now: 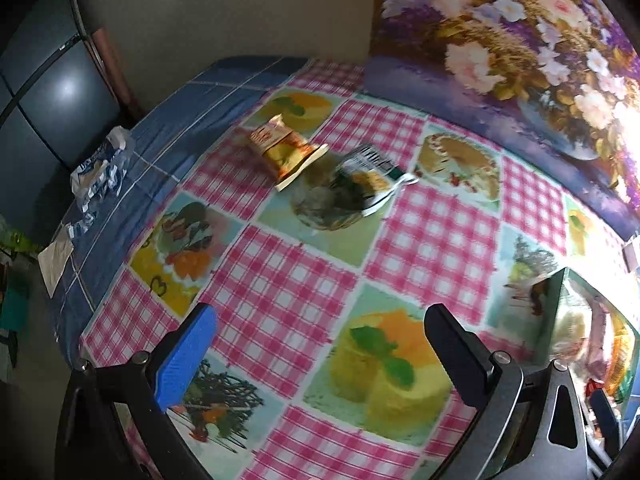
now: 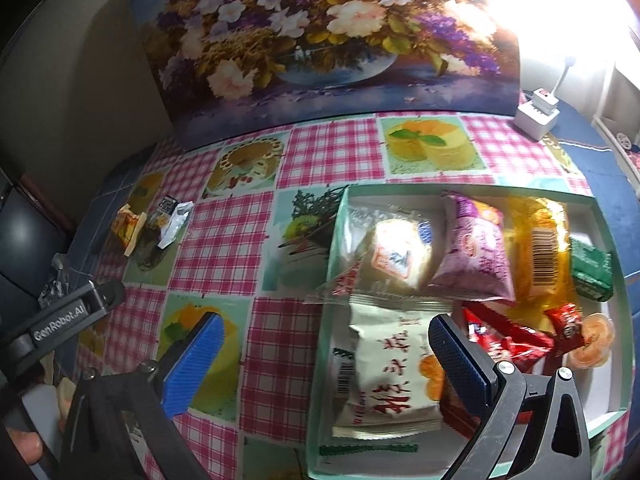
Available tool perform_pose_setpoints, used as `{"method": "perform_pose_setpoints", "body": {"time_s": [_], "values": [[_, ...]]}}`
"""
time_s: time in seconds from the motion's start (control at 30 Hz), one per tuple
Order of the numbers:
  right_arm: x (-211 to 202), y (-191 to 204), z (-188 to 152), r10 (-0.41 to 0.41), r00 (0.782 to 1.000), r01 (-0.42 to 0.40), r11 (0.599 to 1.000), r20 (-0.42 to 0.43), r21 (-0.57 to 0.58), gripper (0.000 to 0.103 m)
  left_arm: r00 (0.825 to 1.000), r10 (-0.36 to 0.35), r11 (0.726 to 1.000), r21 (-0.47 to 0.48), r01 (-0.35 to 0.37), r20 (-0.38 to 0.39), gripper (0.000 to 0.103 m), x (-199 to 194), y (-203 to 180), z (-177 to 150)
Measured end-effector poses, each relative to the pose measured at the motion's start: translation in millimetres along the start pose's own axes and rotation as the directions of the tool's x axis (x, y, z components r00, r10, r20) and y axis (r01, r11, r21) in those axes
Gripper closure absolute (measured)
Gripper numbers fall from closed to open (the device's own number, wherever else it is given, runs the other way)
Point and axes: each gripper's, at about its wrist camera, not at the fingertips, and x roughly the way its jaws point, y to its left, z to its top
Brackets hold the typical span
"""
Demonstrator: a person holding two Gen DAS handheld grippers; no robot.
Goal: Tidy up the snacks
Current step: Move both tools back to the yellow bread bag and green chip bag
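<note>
From the left wrist, our left gripper (image 1: 320, 350) hovers with fingers spread and empty above the checked bench (image 1: 432, 240); an orange snack packet (image 1: 286, 152) and a dark packet (image 1: 366, 180) lie ahead, touching. From the right wrist, our right gripper (image 2: 326, 354), fingers spread, hangs over a white packet (image 2: 386, 368) in the snack-filled tray (image 2: 334, 240).

Bare tablecloth (image 1: 280, 280) between packets (image 1: 320, 164) and tray (image 2: 332, 240) (crowded)

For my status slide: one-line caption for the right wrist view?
Open right gripper above the snack tray, white packet below; two packets remain on the tablecloth.
</note>
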Motion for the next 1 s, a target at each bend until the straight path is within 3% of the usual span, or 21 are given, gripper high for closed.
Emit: {"method": "perform_pose_setpoints", "body": {"time_s": [0.3, 0.47, 0.57, 0.67, 0.8, 1.0], "values": [[22, 28, 14, 0.033, 0.999, -0.034, 0.999, -0.034, -0.036, 0.000, 0.998, -0.065, 0.998, -0.010, 0.065, -0.024, 0.000, 35, 35, 19], [39, 60, 39, 0.075, 0.996, -0.079, 0.995, -0.051, -0.067, 0.000, 0.996, -0.084, 0.996, 0.032, 0.084, -0.004, 0.000, 48, 55, 48], [52, 88, 57, 0.097, 0.994, -0.104, 0.987, -0.057, -0.121, 0.000, 0.993, -0.115, 0.993, 0.012, 0.115, 0.020, 0.000, 55, 74, 71], [67, 112, 72, 0.125, 0.989, -0.136, 0.979, -0.083, -0.149, 0.000, 0.995, -0.097, 0.995, -0.004, 0.097, 0.032, 0.000, 66, 88, 91], [93, 143, 88, 0.142, 0.980, -0.168, 0.967, -0.140, -0.191, 0.000, 0.990, -0.138, 0.990, -0.030, 0.138, 0.009, 0.000, 83, 97, 114], [136, 186, 93, 0.101, 0.971, -0.167, 0.934, -0.215, -0.315, 0.000, 0.973, -0.225, 0.973, -0.057, 0.222, -0.052, 0.000, 107, 95, 143]]}}
